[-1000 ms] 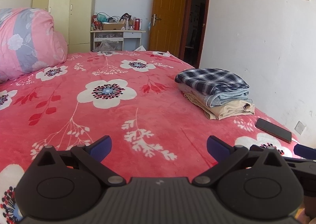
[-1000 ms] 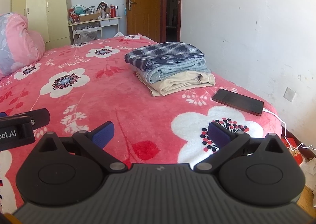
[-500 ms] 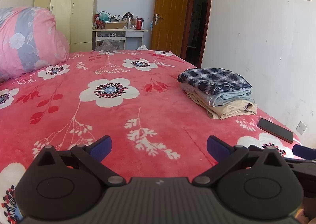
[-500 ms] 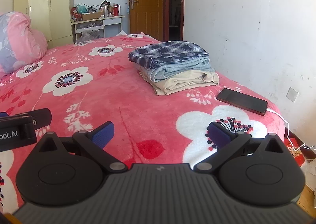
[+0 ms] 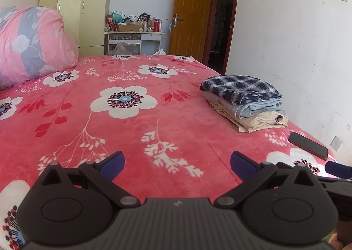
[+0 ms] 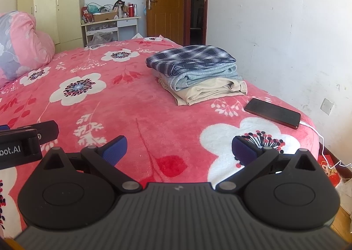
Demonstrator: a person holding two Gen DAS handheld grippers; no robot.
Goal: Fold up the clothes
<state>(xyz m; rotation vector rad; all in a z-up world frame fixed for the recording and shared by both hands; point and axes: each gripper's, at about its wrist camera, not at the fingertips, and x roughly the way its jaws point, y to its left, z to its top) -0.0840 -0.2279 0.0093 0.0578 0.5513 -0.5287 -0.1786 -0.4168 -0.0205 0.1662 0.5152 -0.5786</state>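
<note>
While both grippers hang low over the bed spread with a red fleece blanket printed with white flowers [image 5: 123, 131], their blue-padded fingers stand wide apart with nothing between them: the left gripper [image 5: 177, 163] and the right gripper [image 6: 179, 150] each hold only air above the blanket.

The stack of three folded garments [image 6: 198, 73] lies on the blanket near the bed's right edge, at about one o'clock from the right gripper and two o'clock from the left. A navy-and-white plaid piece [image 6: 190, 57] is on top, a light blue piece [image 6: 204, 77] lies under it, and a beige piece [image 6: 211, 91] is at the bottom, touching the blanket.

A black smartphone [image 6: 272, 113] rests flat on the blanket at two o'clock from the right gripper, near the stack but apart from it, with a white cable [image 6: 316, 133] running from its end over the bed's edge.

A pink and grey floral quilt bundle [image 5: 33, 43] sits at ten o'clock. Beyond the bed stand a cream wardrobe [image 5: 83, 7], a cluttered small white desk [image 5: 134, 36] and a brown wooden door [image 5: 191, 14].
</note>
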